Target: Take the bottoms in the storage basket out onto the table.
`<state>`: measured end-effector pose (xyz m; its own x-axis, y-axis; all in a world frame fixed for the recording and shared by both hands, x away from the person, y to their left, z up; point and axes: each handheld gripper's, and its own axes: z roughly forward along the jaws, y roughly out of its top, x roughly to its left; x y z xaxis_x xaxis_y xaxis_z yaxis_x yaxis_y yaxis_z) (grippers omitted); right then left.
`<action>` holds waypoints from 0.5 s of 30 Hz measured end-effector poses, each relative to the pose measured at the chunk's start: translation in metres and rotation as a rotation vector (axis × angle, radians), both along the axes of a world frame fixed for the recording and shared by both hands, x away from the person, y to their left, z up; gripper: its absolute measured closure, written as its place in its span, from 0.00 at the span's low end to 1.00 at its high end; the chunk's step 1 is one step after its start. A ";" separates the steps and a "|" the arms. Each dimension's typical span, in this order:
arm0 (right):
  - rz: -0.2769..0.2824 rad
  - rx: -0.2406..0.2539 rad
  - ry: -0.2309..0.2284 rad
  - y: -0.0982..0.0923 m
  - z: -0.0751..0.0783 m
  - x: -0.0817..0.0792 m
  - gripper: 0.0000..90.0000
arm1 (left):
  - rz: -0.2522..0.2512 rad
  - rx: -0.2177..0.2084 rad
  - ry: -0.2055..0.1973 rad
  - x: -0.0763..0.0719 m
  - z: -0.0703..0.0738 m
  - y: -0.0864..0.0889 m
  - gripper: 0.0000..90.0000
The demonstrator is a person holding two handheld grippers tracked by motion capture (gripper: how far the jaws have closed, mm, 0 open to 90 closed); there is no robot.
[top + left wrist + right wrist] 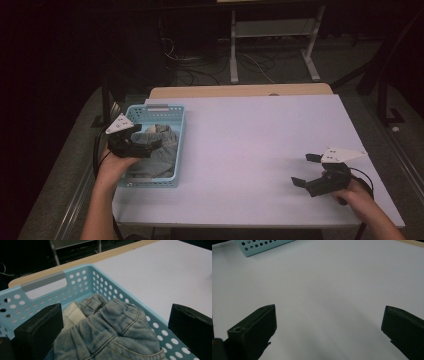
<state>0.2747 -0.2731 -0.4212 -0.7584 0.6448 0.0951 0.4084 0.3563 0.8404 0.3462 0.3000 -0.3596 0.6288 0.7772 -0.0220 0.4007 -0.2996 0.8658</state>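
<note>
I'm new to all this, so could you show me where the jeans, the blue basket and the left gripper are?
jeans (117,332), left gripper view, on the denim near the waistband.
blue basket (100,280), left gripper view, on its far wall with holes.
left gripper (152,142), high view, between its open jaw tips above the basket.

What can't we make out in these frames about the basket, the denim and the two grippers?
- Light blue perforated plastic basket: its floor, covered by the clothes in the high view; its near end is cut off by the bottom edge in the left gripper view.
- Faded blue denim garment: full shape, bunched up and cut by the frame's bottom edge.
- Cream cloth: mostly under the denim.
- Left gripper: height above the denim, unclear.
- Right gripper: whether it touches the white table.
</note>
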 end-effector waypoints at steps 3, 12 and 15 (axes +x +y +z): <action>0.000 -0.001 0.000 0.000 0.000 0.000 0.00 | 0.018 0.009 0.010 0.000 -0.001 0.004 0.00; -0.002 -0.002 0.000 -0.001 0.000 0.000 0.00 | 0.069 0.017 0.041 0.001 -0.004 0.012 0.00; -0.001 0.000 -0.001 -0.001 0.000 -0.001 0.00 | 0.087 0.024 0.049 0.001 -0.005 0.014 0.00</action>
<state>0.2741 -0.2738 -0.4207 -0.7578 0.6457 0.0942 0.4081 0.3563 0.8405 0.3470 0.3140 -0.3646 0.5579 0.8293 -0.0316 0.4679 -0.2829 0.8373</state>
